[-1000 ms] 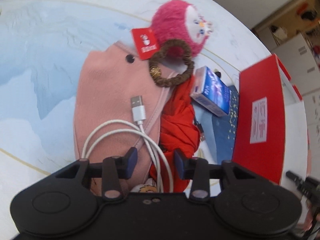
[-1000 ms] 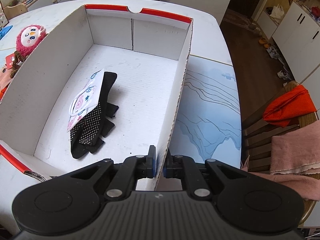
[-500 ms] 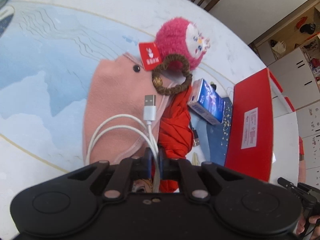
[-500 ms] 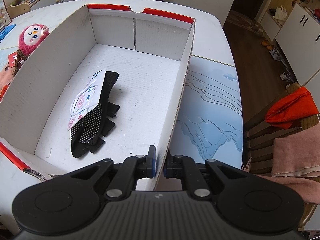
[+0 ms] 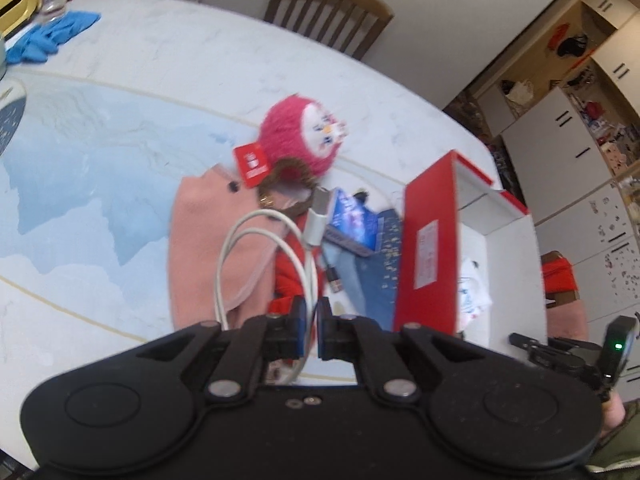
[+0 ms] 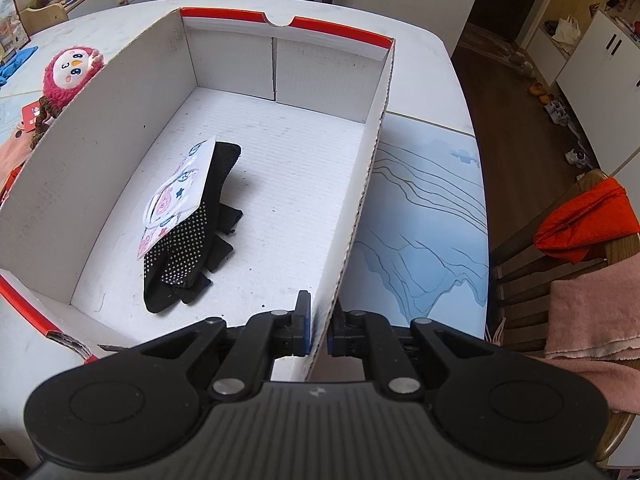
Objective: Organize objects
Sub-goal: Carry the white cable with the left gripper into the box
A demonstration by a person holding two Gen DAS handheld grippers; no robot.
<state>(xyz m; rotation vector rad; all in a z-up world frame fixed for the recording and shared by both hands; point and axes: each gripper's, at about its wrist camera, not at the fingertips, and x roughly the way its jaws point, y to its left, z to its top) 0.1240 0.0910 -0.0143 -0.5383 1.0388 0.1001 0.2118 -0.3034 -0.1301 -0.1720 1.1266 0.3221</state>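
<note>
Your left gripper (image 5: 313,330) is clamped on the white USB cable (image 5: 260,256), w/ its loop and plug up in the air above the pink cloth (image 5: 200,248) and red fabric (image 5: 290,268). Your right gripper (image 6: 318,334) is pinching the box's (image 6: 120,128) near right wall. Inside the box there's a black dotted glove (image 6: 192,240) w/ a printed card (image 6: 176,200) on it. Pink plush (image 5: 300,136) sits on the table (image 5: 160,52) just beyond the cloth, outside the box.
</note>
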